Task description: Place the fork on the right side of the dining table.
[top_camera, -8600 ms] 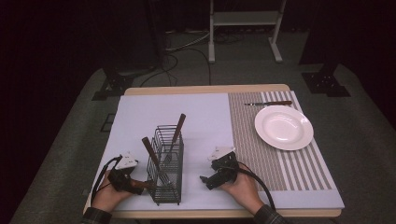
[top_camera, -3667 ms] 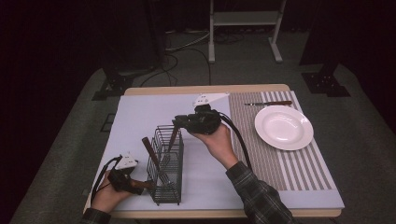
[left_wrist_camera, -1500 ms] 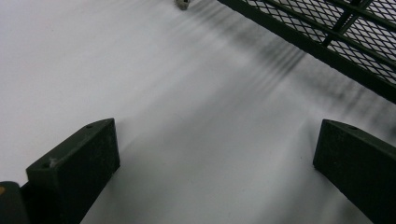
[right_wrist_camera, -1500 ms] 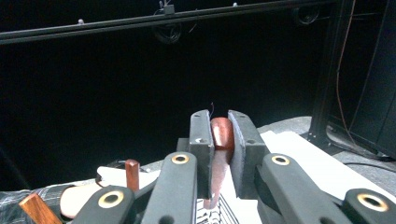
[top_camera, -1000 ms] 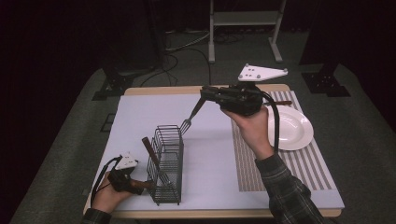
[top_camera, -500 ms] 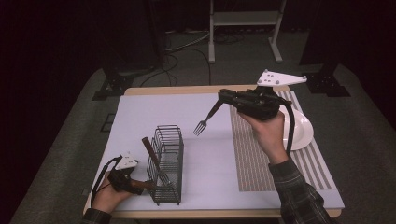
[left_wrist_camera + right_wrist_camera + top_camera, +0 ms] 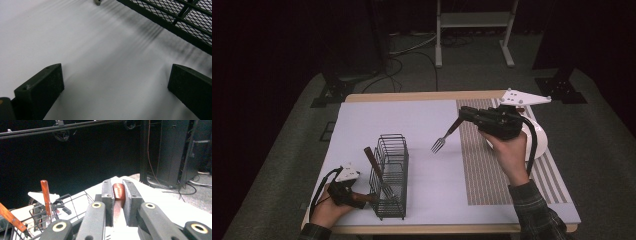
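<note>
Carried rightward and lowered from the black wire cutlery basket [image 7: 391, 175], the wooden-handled metal fork [image 7: 447, 136] is clamped by its handle in the right tongs [image 7: 463, 114] above the grey counter [image 7: 422, 125], nearing the white plate [image 7: 539, 142], while the left tongs [image 7: 112, 92] are held open beside the basket.

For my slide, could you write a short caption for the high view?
Right gripper holds a fork above the mat, near the plate; left gripper rests by the wire basket.
</note>
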Tool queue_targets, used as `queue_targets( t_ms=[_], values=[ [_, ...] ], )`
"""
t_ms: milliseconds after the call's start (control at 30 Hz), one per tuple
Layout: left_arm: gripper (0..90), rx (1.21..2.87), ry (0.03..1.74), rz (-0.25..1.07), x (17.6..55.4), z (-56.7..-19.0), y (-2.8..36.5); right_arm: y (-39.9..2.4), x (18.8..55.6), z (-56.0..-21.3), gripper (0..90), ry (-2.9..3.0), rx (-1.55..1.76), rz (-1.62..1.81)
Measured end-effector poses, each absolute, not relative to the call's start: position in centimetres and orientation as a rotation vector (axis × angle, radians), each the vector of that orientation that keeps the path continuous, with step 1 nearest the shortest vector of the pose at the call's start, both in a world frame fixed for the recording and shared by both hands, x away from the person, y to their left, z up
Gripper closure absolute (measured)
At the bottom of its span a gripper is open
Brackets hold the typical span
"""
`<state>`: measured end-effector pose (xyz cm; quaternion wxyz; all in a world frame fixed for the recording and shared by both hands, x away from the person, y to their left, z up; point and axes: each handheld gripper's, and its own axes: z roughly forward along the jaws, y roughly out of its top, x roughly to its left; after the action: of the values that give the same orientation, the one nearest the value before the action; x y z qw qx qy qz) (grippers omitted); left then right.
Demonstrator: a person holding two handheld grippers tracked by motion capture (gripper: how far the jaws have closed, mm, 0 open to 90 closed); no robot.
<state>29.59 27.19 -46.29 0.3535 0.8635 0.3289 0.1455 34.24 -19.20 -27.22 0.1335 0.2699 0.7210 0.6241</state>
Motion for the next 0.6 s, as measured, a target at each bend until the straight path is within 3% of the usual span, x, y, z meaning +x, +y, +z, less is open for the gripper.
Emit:
queue_targets(
  t_ms=[600],
  values=[
    [0.0,2.234,0.851,0.374,29.6,-46.3,27.2,-22.2,33.5,-29.7,80.2,2.072,0.906,1.745]
  ],
)
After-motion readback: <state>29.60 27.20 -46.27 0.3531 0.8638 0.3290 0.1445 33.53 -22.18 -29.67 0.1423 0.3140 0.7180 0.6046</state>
